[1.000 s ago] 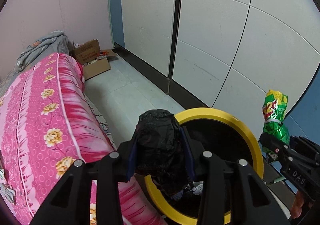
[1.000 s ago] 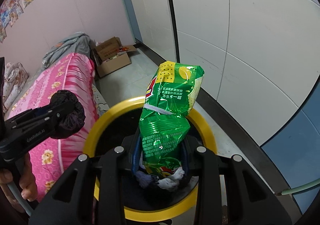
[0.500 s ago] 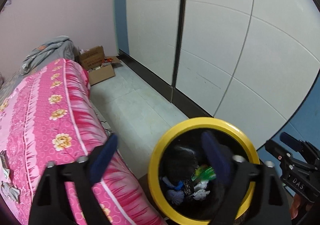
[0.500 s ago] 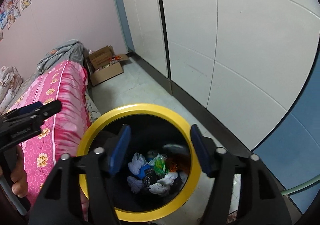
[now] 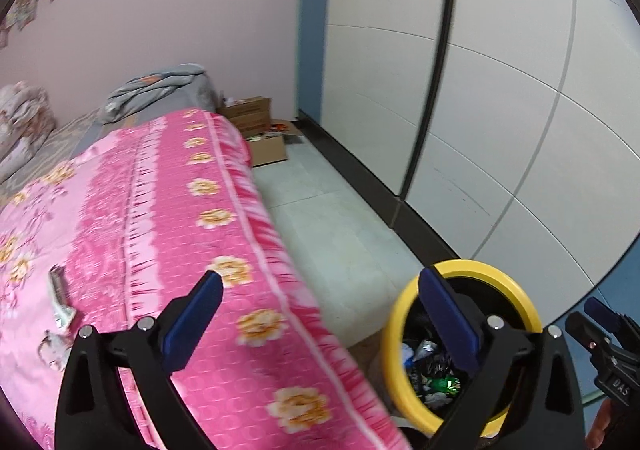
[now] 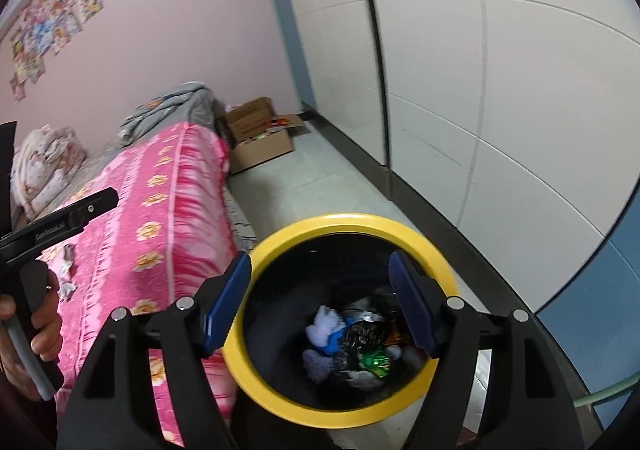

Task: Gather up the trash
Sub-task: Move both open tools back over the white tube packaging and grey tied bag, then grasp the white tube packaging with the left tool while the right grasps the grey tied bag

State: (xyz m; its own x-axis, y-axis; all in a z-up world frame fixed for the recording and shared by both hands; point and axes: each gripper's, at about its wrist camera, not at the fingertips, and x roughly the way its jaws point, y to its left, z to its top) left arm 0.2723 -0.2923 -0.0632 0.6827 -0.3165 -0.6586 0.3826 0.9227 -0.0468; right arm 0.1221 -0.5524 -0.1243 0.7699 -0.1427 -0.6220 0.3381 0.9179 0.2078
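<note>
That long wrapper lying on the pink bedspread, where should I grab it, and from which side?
Probably across its narrow middle, from above, with the left tool, whose jaws are opening with nothing between them. The wrapper lies flat on the soft pink bedspread, long axis running away from the camera, so a sideways approach would likely just shove it along.

- Open floor strip (image 5: pixel 340 218) between pink bed (image 5: pixel 160 230) on the left and white wall panels (image 6: pixel 500 90) on the right; passable toward the far end.
- Blocked at far end by cardboard box (image 6: pixel 260 138).
- Blocked near by yellow-rimmed bin (image 6: pixel 280 390), just beside the bed edge.
- Bin mouth unobstructed from above; trash (image 6: pixel 352 346) low inside.
</note>
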